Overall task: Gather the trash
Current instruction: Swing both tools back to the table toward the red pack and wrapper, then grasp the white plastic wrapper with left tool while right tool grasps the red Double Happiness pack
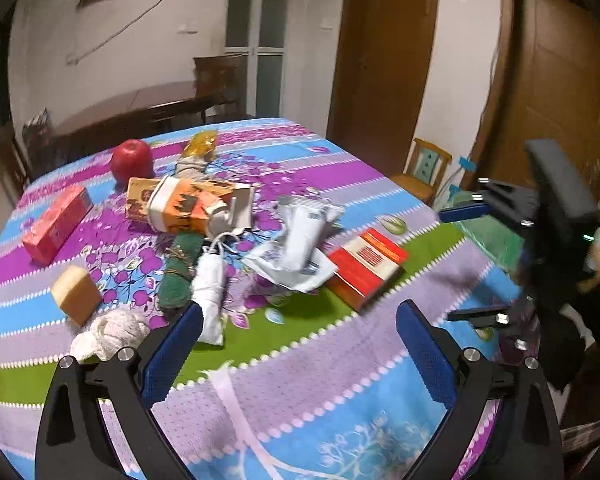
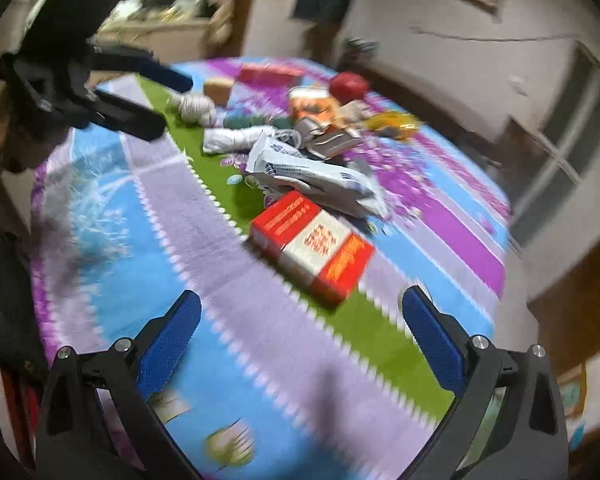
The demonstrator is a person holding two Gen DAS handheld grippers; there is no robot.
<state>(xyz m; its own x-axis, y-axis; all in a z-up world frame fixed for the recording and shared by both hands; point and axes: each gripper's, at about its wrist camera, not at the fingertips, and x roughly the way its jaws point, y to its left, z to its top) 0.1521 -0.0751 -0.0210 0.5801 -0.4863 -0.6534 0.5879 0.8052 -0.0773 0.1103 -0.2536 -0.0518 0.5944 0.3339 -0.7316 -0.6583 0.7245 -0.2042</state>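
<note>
I hold my left hand-held gripper [image 1: 300,344] low over the near edge of the surface [image 1: 300,400], its blue pads spread wide with nothing between them, pointing toward twelve o'clock at the heap of litter. In the left wrist view the crumpled white wrapper [image 1: 296,248] lies just past the gap at twelve o'clock, touching the red-and-white box [image 1: 366,266] at one o'clock. A rolled white cloth [image 1: 210,292] lies just beside my left pad at eleven o'clock, next to a green roll [image 1: 180,276]. Farther out at eleven o'clock sit the orange carton [image 1: 188,204] and a red apple [image 1: 132,160]; at ten o'clock lie a pink box [image 1: 56,224], a tan block [image 1: 76,294] and a white knotted ball [image 1: 110,336]. My right hand-held gripper [image 2: 302,320] hovers over the surface from the right side, tilted, its pads likewise spread and empty; in the left wrist view it shows at three o'clock [image 1: 472,260]. In the blurred right wrist view the red-and-white box [image 2: 312,246] lies at twelve o'clock just beyond the fingers, with the white wrapper [image 2: 312,172] behind it, and my left hand-held gripper [image 2: 160,100] reaches in at ten o'clock.
</note>
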